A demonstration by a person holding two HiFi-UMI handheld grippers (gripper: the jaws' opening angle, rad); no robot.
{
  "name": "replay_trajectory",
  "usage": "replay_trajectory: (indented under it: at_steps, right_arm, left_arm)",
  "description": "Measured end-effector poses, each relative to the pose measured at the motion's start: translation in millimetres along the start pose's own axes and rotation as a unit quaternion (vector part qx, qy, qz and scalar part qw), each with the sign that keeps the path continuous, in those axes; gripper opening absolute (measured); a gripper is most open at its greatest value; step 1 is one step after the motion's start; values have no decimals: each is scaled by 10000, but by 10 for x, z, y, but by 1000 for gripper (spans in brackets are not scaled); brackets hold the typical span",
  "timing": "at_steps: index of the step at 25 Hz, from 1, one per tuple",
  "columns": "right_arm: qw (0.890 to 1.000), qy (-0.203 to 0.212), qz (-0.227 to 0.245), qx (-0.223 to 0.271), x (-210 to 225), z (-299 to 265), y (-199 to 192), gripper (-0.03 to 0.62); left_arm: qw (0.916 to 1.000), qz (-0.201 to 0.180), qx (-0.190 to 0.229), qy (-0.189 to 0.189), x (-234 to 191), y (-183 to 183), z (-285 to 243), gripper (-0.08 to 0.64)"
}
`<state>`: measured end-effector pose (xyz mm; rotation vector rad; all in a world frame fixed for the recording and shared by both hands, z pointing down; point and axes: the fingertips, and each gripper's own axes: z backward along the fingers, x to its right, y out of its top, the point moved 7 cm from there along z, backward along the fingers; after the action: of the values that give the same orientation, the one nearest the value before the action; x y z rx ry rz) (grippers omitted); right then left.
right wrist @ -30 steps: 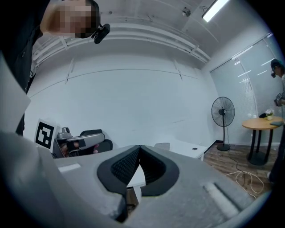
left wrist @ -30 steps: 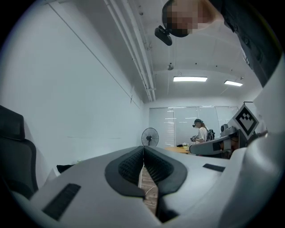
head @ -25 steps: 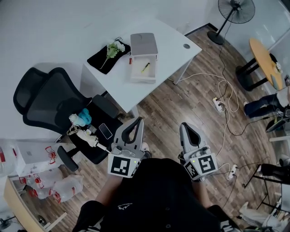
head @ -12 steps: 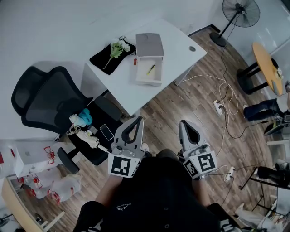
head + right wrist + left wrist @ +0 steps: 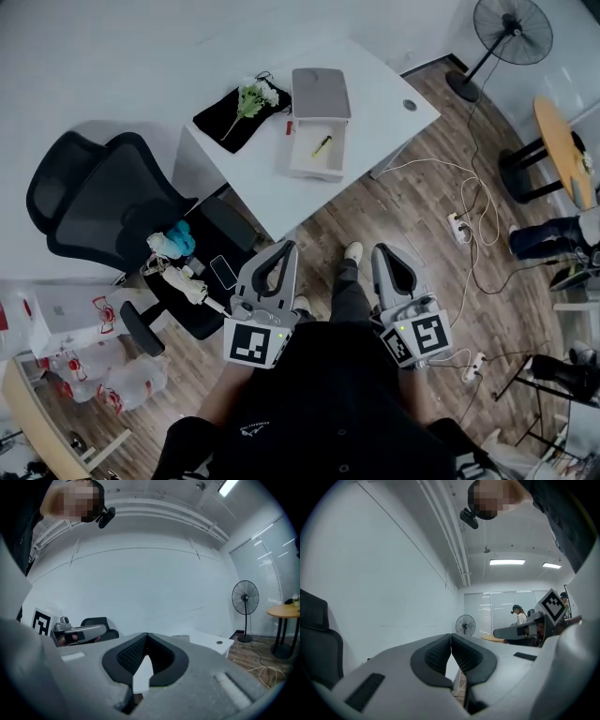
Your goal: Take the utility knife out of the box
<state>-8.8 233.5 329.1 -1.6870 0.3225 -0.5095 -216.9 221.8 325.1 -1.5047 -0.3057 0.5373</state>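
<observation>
The white open box (image 5: 306, 169) with its grey lid (image 5: 320, 92) behind it stands on the white table (image 5: 262, 178) in the head view. A yellow and black utility knife (image 5: 322, 145) lies inside the box. My left gripper (image 5: 281, 251) and right gripper (image 5: 389, 255) are held close to my body, over the wooden floor and well short of the table. Both point up and forward. In the left gripper view the left gripper (image 5: 451, 637) has its pads pressed together with nothing between them. The right gripper (image 5: 146, 635) is likewise shut and holds nothing.
A black cloth (image 5: 223, 127) with white flowers (image 5: 253, 97) lies left of the box. A black office chair (image 5: 103, 206) stands at the left with small items on its seat. Cables and a power strip (image 5: 459, 225) cross the floor at the right. A fan (image 5: 511, 33) and a round wooden table (image 5: 567, 150) stand further right.
The table and box have shifted right and slightly down in the head view. A leg and shoe now show between the grippers. Both grippers stay shut and held as before.
</observation>
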Motion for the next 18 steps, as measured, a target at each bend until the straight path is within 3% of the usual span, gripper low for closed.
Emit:
replay_trajectory:
  at_steps: [13, 18]
  right_arm:
    - [9996, 268, -109, -28, 931, -650, 127, 5]
    - [9987, 482, -116, -103, 1349, -958, 236, 5]
  left_arm:
    - [9992, -69, -88, 373, -97, -97, -923, 6]
    - [9979, -295, -214, 544, -134, -136, -1347, 6]
